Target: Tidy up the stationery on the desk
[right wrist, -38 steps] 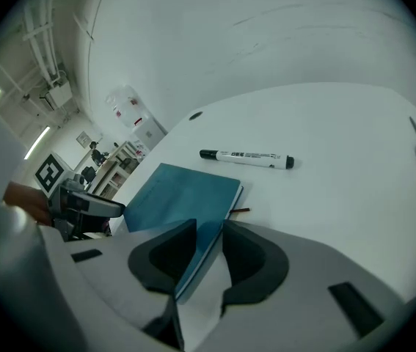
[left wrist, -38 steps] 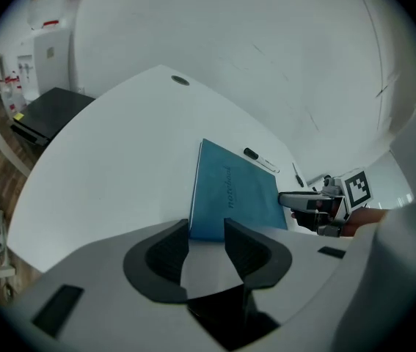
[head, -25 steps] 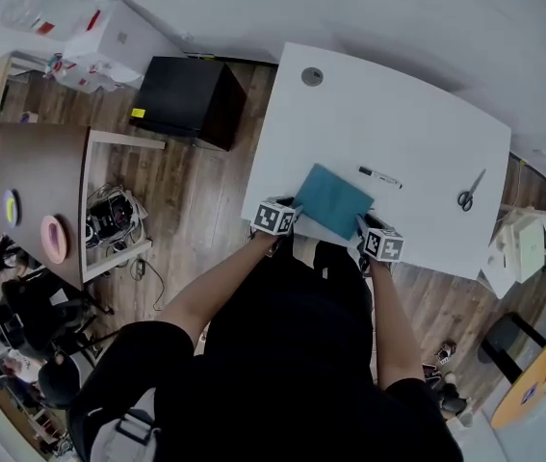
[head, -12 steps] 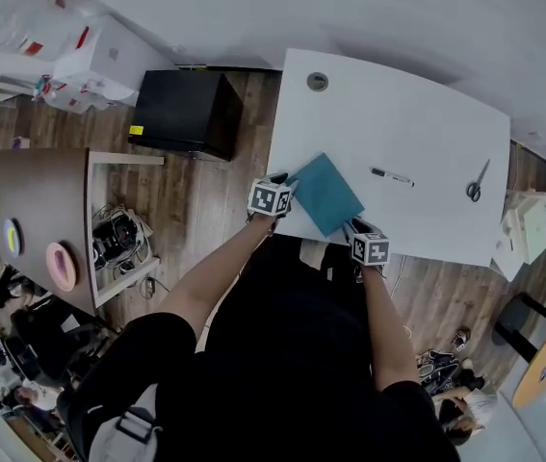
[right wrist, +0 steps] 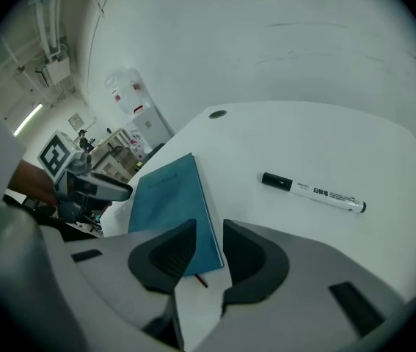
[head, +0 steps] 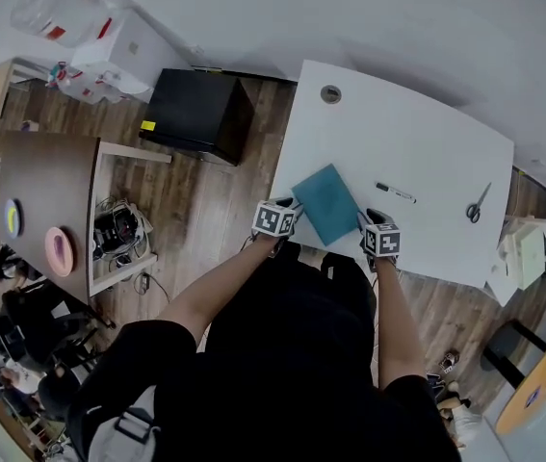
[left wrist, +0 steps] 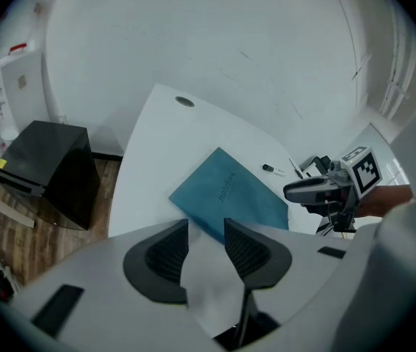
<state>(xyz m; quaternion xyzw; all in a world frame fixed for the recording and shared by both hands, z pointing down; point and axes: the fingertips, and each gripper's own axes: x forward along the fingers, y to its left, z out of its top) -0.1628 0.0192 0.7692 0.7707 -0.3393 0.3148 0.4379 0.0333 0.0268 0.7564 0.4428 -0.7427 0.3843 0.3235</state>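
- Overlooking a white desk (head: 427, 133) on wooden flooring, flanked on its left by a black cabinet (head: 195, 114).
- Finding a teal notebook (head: 325, 203) lying flat and askew near the front edge, a marker (head: 396, 193) just beyond it and scissors (head: 475, 203) well apart toward the right end.
- Bracketing the notebook from both sides: left gripper (left wrist: 206, 226) hovering by its left corner, right gripper (right wrist: 209, 227) over its near corner.
- Holding both pairs of jaws parted and grasping nothing; left tips pointing at bare desk just short of the cover, right tips straddling the near corner and a thin red ribbon (right wrist: 200, 279) without pinching either.
- Judging the step in hand as lining up on the notebook, seemingly the first item for tidying; marker and scissors looking untouched.
- Needing next, most likely, either a bite on a corner or a two-sided nudge to square it up.
- Expecting trouble in getting a jaw under so flat a cover; risking sliding it off the front edge instead.
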